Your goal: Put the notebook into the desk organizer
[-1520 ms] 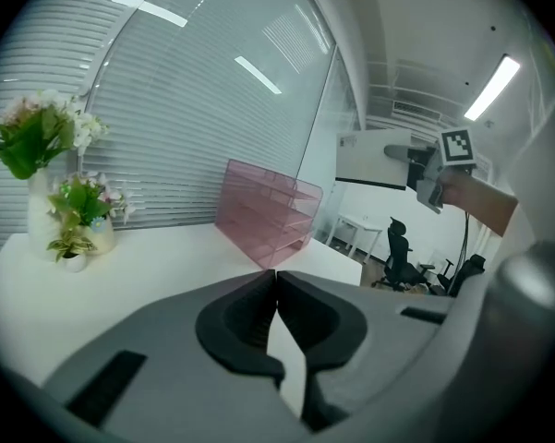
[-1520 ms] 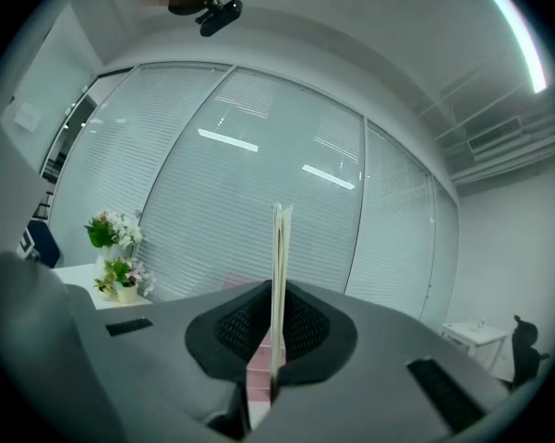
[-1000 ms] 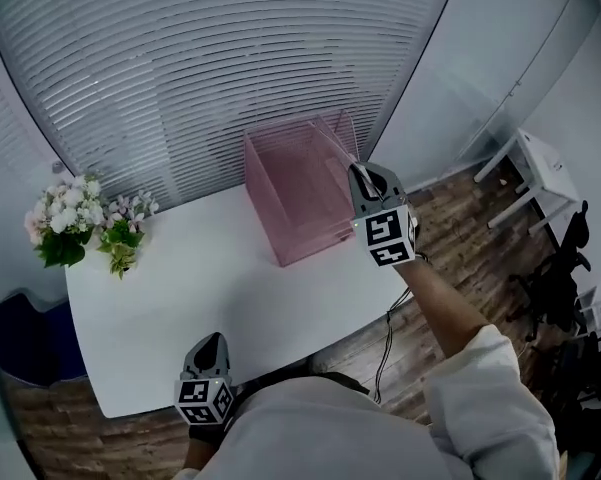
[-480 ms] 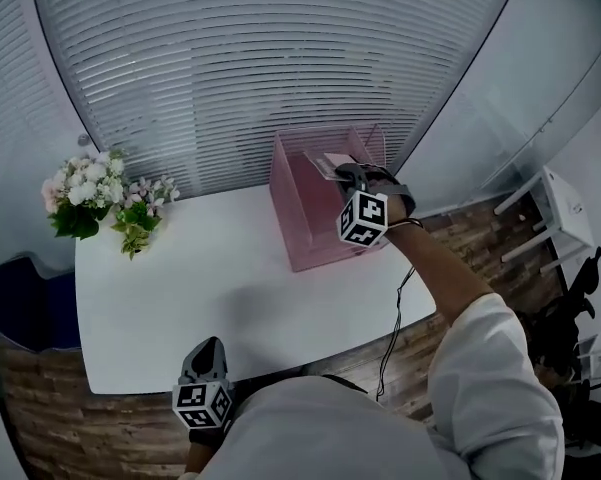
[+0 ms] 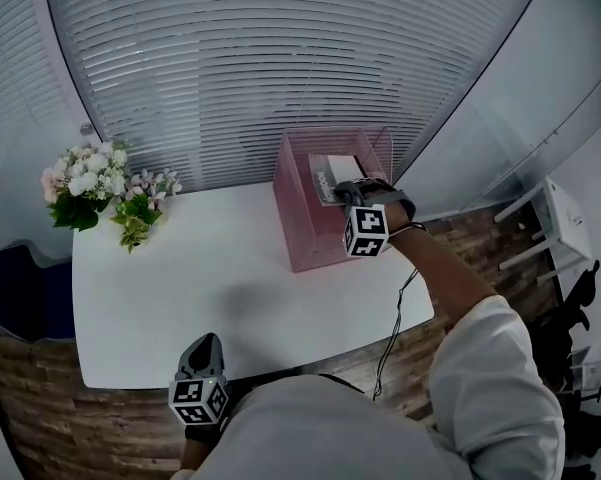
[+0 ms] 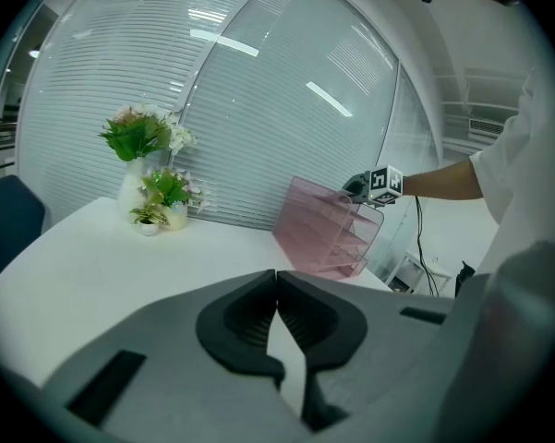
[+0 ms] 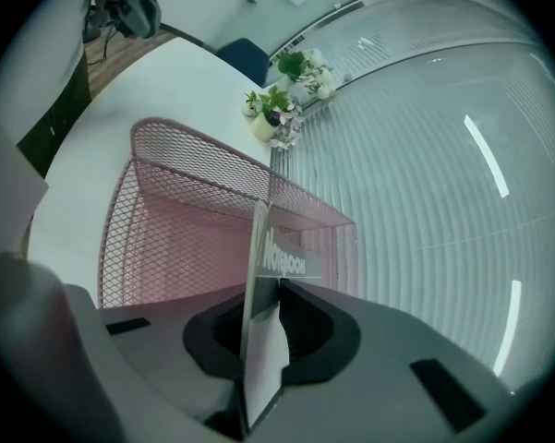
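Observation:
The pink mesh desk organizer (image 5: 300,223) stands at the white table's far right; it also shows as a pink mesh box (image 6: 323,233) in the left gripper view. My right gripper (image 5: 345,192) hangs over its open top with the notebook (image 5: 338,175) edge-up between the fingers. In the right gripper view the notebook (image 7: 279,264) stands between the jaws of the right gripper (image 7: 272,292), above the organizer's rim (image 7: 194,169); the jaws are opening, though the pads still touch the cover. My left gripper (image 5: 206,352) rests shut and empty at the table's near edge, jaws meeting in the left gripper (image 6: 277,289) view.
Two small pots of flowers (image 5: 105,193) stand at the table's (image 5: 200,288) far left corner. Window blinds run behind the table. A blue chair (image 5: 15,313) sits at the left. A white side table (image 5: 565,208) stands on the wood floor at the right.
My right gripper has carried the notebook leftward and down, from beside the organizer's right edge to over its open top. The left gripper has stayed put.

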`<control>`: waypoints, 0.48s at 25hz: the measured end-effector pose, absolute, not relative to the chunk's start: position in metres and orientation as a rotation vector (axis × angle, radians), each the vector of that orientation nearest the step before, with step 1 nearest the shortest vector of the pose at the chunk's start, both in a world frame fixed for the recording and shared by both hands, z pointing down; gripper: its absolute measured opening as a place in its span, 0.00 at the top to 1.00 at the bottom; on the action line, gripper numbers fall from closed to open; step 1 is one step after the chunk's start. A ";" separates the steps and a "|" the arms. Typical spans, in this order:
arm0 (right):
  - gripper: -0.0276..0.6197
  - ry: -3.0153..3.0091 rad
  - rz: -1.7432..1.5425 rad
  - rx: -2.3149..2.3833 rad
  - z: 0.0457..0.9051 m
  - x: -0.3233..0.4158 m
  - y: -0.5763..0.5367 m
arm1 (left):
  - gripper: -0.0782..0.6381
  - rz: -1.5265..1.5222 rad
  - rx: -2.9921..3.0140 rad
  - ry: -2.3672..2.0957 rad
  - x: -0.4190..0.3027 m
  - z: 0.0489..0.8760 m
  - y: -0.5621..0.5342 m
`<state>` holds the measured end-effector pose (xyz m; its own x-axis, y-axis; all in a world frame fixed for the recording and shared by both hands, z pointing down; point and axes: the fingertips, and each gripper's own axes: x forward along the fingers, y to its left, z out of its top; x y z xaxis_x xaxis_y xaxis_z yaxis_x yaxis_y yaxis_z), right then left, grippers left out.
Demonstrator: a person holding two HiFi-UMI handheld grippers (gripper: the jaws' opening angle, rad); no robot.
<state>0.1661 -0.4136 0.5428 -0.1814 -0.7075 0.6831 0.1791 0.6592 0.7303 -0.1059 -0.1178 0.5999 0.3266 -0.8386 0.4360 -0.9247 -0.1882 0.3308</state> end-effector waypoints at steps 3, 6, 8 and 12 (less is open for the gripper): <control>0.89 -1.571 -0.825 0.413 0.553 0.170 -0.410 | 0.88 0.215 2.069 -1.534 -0.102 0.600 -0.121; 0.87 -1.597 -0.794 0.392 0.558 0.174 -0.407 | 0.88 0.218 2.075 -1.527 -0.100 0.600 -0.124; 0.84 -1.619 -0.762 0.379 0.559 0.176 -0.406 | 0.88 0.222 2.077 -1.524 -0.099 0.600 -0.126; 0.73 -1.654 -0.676 0.327 0.561 0.179 -0.401 | 0.88 0.226 2.078 -1.520 -0.097 0.600 -0.128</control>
<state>0.1795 -0.4006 0.5609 -0.2028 -0.5649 0.7998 0.1572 0.7874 0.5960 -0.0970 -0.1279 0.6003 0.3463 -0.8282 0.4407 -0.9205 -0.2093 0.3300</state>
